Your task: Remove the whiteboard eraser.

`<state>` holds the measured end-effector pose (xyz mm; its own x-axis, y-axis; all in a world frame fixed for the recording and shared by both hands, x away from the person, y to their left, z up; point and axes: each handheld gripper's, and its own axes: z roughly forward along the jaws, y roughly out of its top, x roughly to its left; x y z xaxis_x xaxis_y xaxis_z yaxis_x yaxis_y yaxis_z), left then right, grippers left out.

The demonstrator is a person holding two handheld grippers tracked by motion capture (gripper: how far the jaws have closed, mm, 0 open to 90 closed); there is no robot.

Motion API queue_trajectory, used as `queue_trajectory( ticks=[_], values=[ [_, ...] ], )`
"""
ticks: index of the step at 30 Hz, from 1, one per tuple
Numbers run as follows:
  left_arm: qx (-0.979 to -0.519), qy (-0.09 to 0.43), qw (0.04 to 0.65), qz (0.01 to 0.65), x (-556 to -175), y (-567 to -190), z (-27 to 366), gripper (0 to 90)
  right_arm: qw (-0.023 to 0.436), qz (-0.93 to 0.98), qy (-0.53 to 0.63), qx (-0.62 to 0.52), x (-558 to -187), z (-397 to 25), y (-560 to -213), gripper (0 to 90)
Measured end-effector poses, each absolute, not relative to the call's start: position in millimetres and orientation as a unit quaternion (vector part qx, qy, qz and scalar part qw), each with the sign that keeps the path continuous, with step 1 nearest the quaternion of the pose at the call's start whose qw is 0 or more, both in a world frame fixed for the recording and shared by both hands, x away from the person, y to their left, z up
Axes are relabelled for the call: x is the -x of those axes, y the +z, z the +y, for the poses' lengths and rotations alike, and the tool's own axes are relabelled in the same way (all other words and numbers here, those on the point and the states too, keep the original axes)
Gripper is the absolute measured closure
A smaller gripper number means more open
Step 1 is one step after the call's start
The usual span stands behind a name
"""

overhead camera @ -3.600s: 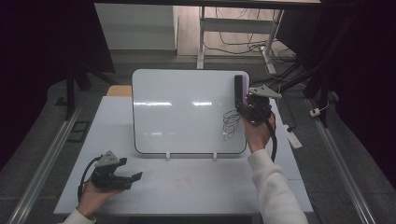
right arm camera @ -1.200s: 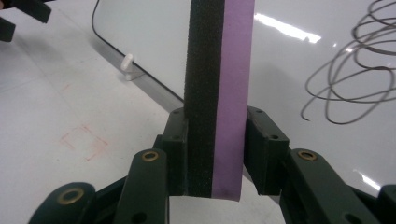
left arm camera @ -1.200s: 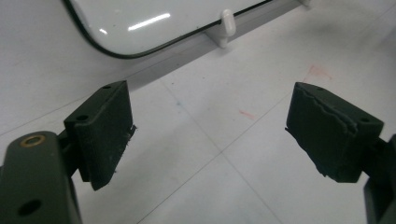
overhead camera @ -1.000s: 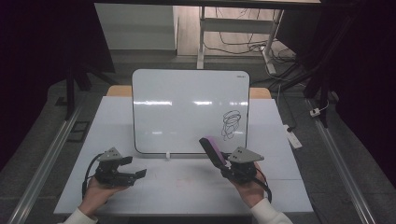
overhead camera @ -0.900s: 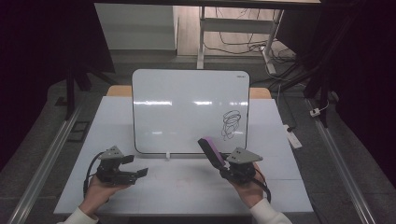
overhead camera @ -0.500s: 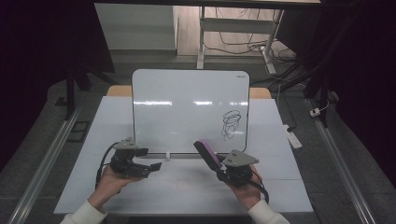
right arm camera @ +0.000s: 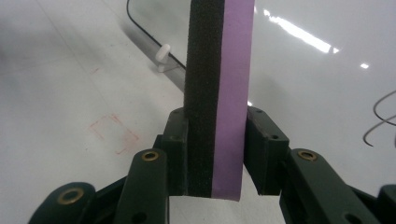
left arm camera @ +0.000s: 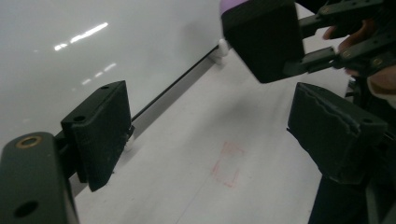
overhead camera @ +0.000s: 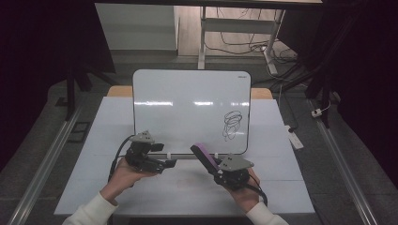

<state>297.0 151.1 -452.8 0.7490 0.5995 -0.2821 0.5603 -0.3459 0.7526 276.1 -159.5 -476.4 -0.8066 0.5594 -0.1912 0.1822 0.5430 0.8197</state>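
A whiteboard (overhead camera: 187,108) stands propped on the white table, with a black scribble (overhead camera: 232,123) at its lower right. My right gripper (overhead camera: 215,169) is shut on a purple-and-black eraser (overhead camera: 203,156), which sticks up and to the left in front of the board's lower edge. In the right gripper view the eraser (right arm camera: 218,88) stands upright between the jaws. My left gripper (overhead camera: 165,164) is open, low over the table just left of the eraser. In the left gripper view its pads (left arm camera: 100,128) stand wide apart, with the eraser's black face (left arm camera: 261,39) ahead.
A faint red rectangle (left arm camera: 228,163) is drawn on the table (overhead camera: 155,192) between the two grippers. Small white clips (overhead camera: 167,155) hold the board's lower edge. A white power strip (overhead camera: 294,137) lies off the table's right side. Metal rails run along both sides.
My right gripper brought the eraser down from the board's right edge to the table front. Over the last second my left gripper has moved right, toward the eraser.
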Motion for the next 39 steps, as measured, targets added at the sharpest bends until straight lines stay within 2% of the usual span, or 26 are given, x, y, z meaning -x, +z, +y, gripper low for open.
queue_trajectory(
  ticks=[20,29,34,39],
  values=[
    [-0.826,-0.04,0.452,0.333,-321.4,-455.4,110.3,14.8,0.22,0.864,0.412,-0.188,-271.2,-142.9,-487.7,63.4],
    [-0.831,-0.064,0.448,0.324,-329.0,-461.6,104.0,22.7,0.234,0.866,0.408,-0.171,-267.6,-139.8,-489.4,63.4],
    [-0.834,-0.078,0.443,0.319,-330.8,-464.4,102.3,32.0,0.252,0.868,0.399,-0.154,-264.5,-137.6,-490.0,63.4],
    [-0.838,-0.082,0.435,0.318,-331.8,-465.6,102.3,35.1,0.257,0.87,0.393,-0.147,-264.3,-137.0,-492.0,63.3]
  ],
)
